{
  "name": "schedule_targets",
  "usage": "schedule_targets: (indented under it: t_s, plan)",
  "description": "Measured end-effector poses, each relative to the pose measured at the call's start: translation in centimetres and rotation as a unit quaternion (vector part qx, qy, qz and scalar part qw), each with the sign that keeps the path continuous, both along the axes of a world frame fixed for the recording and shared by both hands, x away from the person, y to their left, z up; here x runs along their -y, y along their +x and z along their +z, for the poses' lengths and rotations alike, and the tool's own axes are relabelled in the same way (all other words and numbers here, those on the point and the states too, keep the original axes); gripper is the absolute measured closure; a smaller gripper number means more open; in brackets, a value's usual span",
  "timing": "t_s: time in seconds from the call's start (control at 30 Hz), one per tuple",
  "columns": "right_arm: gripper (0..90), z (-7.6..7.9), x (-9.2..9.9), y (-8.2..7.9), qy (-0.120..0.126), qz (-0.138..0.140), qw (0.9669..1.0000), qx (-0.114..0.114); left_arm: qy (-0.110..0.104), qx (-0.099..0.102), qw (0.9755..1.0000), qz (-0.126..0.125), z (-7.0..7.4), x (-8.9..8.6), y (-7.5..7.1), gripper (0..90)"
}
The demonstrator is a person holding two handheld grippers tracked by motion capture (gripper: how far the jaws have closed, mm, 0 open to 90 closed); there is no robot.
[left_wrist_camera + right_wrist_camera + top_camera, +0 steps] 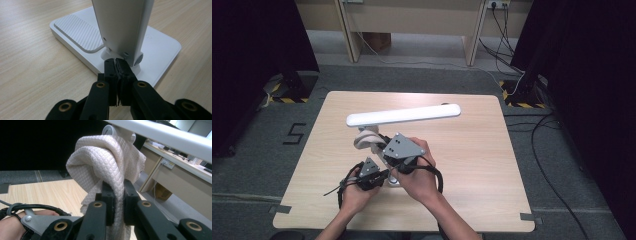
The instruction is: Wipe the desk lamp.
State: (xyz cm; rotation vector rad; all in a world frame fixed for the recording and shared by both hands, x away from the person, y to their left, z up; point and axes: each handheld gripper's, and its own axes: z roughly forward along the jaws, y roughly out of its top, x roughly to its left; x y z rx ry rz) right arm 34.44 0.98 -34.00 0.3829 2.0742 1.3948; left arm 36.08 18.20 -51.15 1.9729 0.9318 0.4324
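In the high view, we find the lamp base (393, 181) largely hidden beneath both hands. In the right hand-held gripper view, the cloth (110, 162) covers the lamp arm, and the lamp head (172, 135) runs off the frame edge.

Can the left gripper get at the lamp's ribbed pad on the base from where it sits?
Probably yes. The left gripper, jaws shut, sits right at the foot of the lamp arm, and the ribbed pad lies bare beside it, with only wooden table around.
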Motion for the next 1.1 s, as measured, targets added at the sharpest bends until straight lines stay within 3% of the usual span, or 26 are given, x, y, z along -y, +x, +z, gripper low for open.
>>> schedule_targets:
  t_s: [1.1]
  plan:
    - [83.4,-2.0,0.3,0.4,-0.018,-0.002,0.9992,-0.036,0.004,0.001,1.0000,-0.002,0.0,0.1,-0.1,87.4]
